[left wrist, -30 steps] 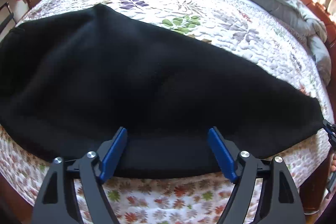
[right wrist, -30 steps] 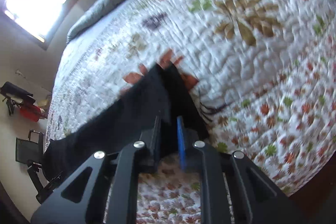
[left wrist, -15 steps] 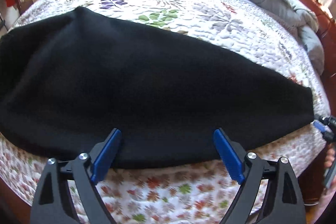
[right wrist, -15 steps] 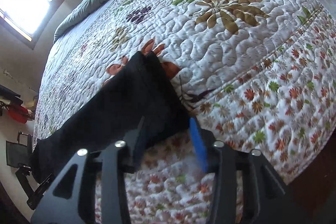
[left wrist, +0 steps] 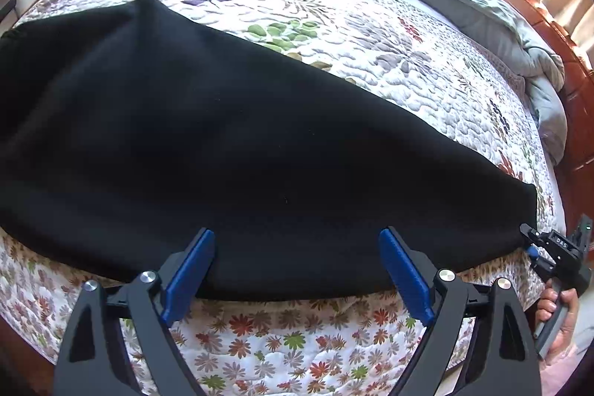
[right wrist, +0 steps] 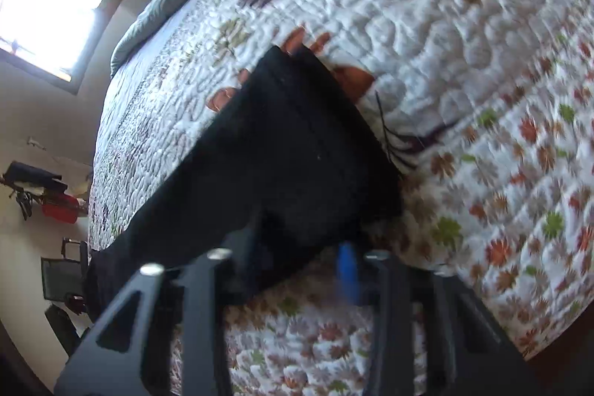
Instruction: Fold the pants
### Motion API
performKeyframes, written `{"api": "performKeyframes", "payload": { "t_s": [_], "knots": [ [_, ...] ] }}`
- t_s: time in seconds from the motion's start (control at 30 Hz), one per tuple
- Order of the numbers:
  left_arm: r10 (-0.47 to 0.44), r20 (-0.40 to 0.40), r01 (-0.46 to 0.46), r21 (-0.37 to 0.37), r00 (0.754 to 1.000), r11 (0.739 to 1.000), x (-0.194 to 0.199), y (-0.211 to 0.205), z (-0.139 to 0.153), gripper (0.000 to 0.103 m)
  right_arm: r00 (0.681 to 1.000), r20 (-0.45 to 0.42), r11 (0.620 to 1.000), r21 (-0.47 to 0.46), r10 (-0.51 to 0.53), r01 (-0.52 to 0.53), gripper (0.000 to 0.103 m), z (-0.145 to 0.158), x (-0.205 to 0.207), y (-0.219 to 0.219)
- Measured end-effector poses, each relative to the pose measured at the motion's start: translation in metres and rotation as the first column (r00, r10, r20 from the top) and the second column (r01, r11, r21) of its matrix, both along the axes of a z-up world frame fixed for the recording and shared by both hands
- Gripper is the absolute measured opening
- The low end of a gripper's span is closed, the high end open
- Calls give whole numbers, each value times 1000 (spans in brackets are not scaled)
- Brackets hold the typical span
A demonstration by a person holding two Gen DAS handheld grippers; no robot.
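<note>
Spread wide, the left gripper hangs at the near edge of the black pants, which lie lengthwise across the floral quilt. Right gripper stands parted at the cuff end.

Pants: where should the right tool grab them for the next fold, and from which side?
Take the narrow leg end of the pants, at the corner nearest the bed edge. Come in low from that edge, one finger slid under the cloth. The pants lie flat and doubled, so only a border gives a bite. The right tool is open at that corner; the left tool is open at the long near edge.
</note>
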State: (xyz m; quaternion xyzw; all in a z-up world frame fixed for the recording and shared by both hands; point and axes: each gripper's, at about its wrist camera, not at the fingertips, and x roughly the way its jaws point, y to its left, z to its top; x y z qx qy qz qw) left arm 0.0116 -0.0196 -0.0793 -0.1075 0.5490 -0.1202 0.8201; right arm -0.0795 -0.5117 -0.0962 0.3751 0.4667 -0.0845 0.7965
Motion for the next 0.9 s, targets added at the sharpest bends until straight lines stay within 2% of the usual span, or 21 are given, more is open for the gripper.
{"api": "performKeyframes", "payload": {
  "t_s": [0.07,0.17,0.23,0.3,0.37,0.4,0.43,0.47,0.5,0.53,0.57,0.6,0.63,0.7,0.77,0.8,0.87,0.9],
  "knots": [
    [-2,0,2,3,1000,1000,1,-1,-1,90,999,43,1000,25,10,-11,10,8,4,-3],
    [20,20,-20,-16,1000,1000,3,3,6,90,991,131,999,1,37,-38,9,42,9,-10],
    [48,69,-46,-29,996,998,2,9,17,90,978,204,999,-38,33,-25,9,73,5,-17],
    [57,128,-55,-17,990,998,1,12,25,90,972,235,996,-86,9,12,9,88,-1,-27],
    [50,124,-52,18,991,998,4,11,19,90,980,195,989,-140,-27,55,9,85,-3,-39],
    [41,96,-44,28,995,999,7,10,12,90,987,149,987,-140,-62,84,9,73,-5,-49],
    [29,43,-30,26,999,999,11,8,-3,90,993,85,988,-117,-88,98,9,53,-4,-58],
    [24,24,-24,35,999,999,12,7,-14,90,995,14,991,-90,-95,96,9,30,-2,-63],
    [8,47,-11,57,999,998,11,4,-18,91,994,-38,991,-89,-100,96,9,12,-2,-65],
    [-21,65,15,92,998,996,9,-2,-19,92,994,-50,992,-76,-100,96,9,0,-3,-65],
    [-39,65,31,127,997,991,8,-8,-17,92,993,-25,992,-56,-115,113,9,-5,-6,-67],
    [-41,60,33,129,997,991,7,-9,-15,92,992,-13,991,-40,-126,126,9,-3,-9,-68],
    [-31,50,26,82,998,996,7,-8,-10,92,991,-5,991,-38,-131,131,9,1,-10,-68],
    [-5,30,5,21,1000,1000,10,-3,-5,92,994,17,989,-97,-107,109,9,16,-9,-61],
    [-29,15,28,56,999,998,14,-5,-15,92,997,-20,981,-184,-68,64,10,19,-4,-52],
    [-68,19,66,83,997,994,15,-10,-22,97,996,-65,979,-198,-65,51,10,12,1,-50],
    [-112,21,109,117,994,987,16,-17,-23,99,992,-86,983,-164,-92,77,10,5,3,-53],
    [-111,14,109,104,994,989,17,-16,-20,99,992,-81,983,-162,-97,83,10,10,3,-54]
  ]
}}
